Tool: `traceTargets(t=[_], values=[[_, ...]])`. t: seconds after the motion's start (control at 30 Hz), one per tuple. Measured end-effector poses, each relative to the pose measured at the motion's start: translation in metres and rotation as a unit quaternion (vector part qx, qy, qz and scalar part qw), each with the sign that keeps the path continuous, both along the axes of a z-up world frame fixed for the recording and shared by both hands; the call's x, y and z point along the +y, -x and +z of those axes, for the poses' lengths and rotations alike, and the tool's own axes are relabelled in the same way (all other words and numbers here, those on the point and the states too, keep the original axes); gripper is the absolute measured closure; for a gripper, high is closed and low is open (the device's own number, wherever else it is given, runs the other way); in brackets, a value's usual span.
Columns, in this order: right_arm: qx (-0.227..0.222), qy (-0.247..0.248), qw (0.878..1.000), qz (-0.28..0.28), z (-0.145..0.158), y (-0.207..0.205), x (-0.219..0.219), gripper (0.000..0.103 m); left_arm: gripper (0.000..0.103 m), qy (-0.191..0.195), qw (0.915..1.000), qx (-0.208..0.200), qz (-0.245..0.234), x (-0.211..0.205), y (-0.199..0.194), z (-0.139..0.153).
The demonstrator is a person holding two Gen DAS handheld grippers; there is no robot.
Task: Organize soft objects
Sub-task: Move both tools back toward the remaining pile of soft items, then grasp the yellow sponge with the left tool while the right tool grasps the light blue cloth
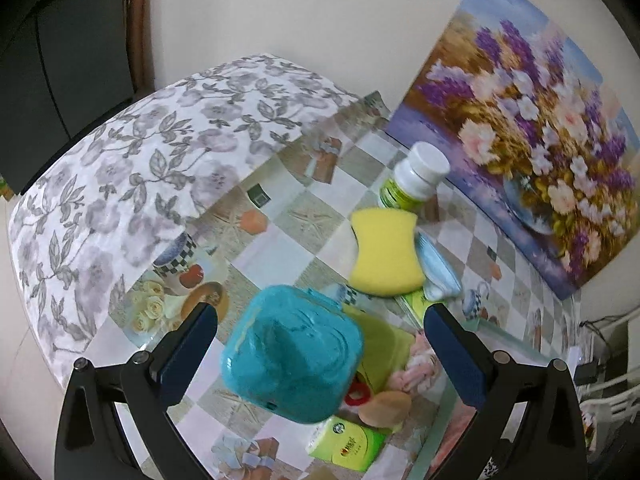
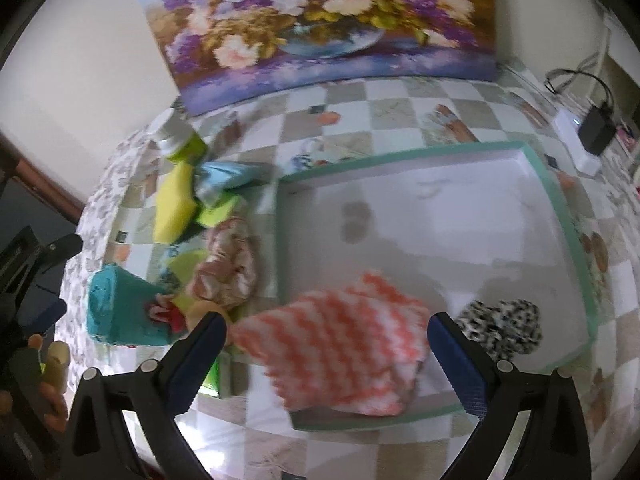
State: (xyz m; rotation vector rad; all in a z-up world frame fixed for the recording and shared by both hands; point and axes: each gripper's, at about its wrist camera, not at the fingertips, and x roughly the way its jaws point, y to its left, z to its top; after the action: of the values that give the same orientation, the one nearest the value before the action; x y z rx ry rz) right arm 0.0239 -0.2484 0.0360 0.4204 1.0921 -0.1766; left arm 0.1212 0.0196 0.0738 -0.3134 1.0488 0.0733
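While both spread wide, left tongs (image 1: 320, 344) over teal sponge (image 1: 292, 354), right tongs (image 2: 326, 350) over striped cloth (image 2: 340, 344).

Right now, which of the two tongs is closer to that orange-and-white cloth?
Right. The right tongs hang open directly over the orange-and-white cloth, which lies in the white tray. The left tongs are open over the teal box, off to the tray's left.

Fluffy orange-white cloth (image 2: 340, 344), porous yellow sponge (image 1: 386, 252), glossy teal plastic box (image 1: 292, 354), shiny tablecloth (image 1: 296, 216)
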Motion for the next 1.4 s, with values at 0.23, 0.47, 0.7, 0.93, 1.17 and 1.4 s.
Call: traceTargets(t=[0.23, 0.47, 0.7, 0.93, 1.17, 1.4], values=[[-0.026, -0.003, 0.999, 0.020, 0.006, -0.015, 0.019, 0.000, 0.000, -0.002, 0.9998, -0.015, 0.008, 0.016, -0.008, 0.003], [-0.075, -0.015, 0.996, 0.037, 0.021, -0.026, 0.030, 0.000, 0.000, -0.010, 0.9996, -0.026, -0.012, 0.019, -0.017, 0.004], [-0.079, -0.040, 0.995, 0.035, 0.020, -0.038, 0.035, 0.000, 0.000, -0.004, 0.9985, -0.033, -0.044, 0.018, -0.029, 0.006], [-0.070, -0.042, 0.996, 0.042, 0.020, -0.063, 0.027, 0.000, 0.000, -0.025, 0.9904, 0.029, -0.133, 0.003, -0.066, 0.002], [-0.033, -0.039, 0.997, 0.061, 0.033, -0.124, 0.010, 0.000, 0.000, -0.033, 0.9744, 0.109, -0.194, -0.017, -0.112, -0.007], [0.026, -0.047, 0.994, 0.091, 0.009, -0.185, 0.018, 0.003, 0.001, 0.029, 0.9669, 0.196, -0.161, -0.031, -0.148, -0.042]])
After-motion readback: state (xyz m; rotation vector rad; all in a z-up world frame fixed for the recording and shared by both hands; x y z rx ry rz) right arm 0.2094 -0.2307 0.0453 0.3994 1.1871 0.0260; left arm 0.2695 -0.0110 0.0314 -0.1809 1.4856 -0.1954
